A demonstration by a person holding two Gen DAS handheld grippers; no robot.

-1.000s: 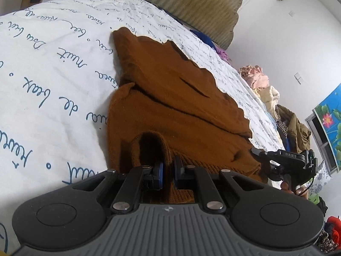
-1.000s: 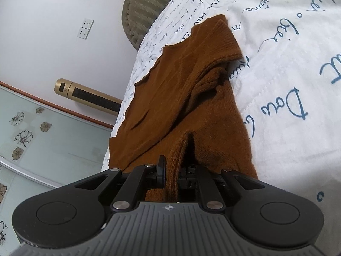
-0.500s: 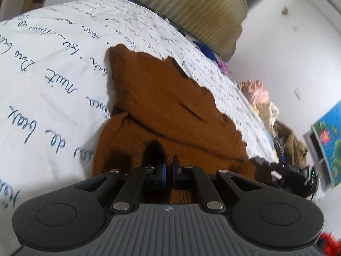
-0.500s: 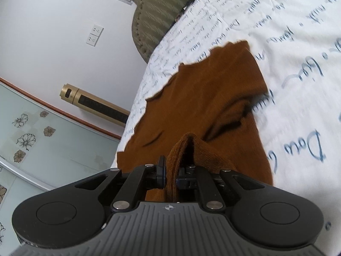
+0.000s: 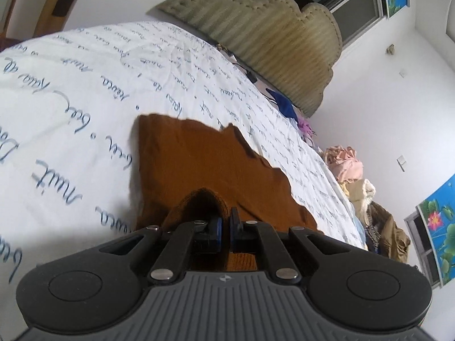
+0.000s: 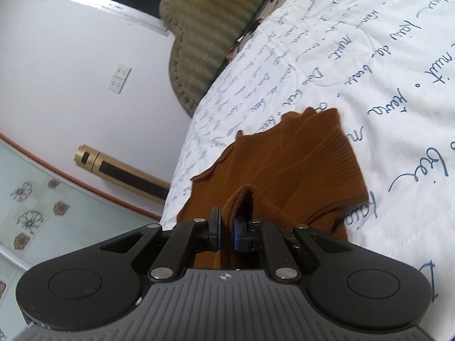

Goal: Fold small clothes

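A brown knitted garment (image 5: pixel 204 164) lies on a white bed cover (image 5: pixel 85 91) printed with blue handwriting. My left gripper (image 5: pixel 226 228) is shut on a raised fold of the garment's near edge, which humps up just past the pads. In the right wrist view the same brown garment (image 6: pixel 298 170) stretches away over the bed cover (image 6: pixel 384 71). My right gripper (image 6: pixel 226 234) is shut on another bunched fold of its near edge, with the cloth pinched between the blue pads. The near part is lifted; the far end rests on the bed.
A padded olive headboard (image 5: pixel 270 31) stands at the bed's far end. A heap of clothes (image 5: pixel 349 167) lies beside the bed on the right. A gold and black tower appliance (image 6: pixel 119 174) stands by the wall, beyond the bed's edge (image 6: pixel 184 170).
Both grippers have lifted and carried the garment's near edge forward, toward the headboard. Less of the garment shows spread out, and the other gripper has left the left wrist view.
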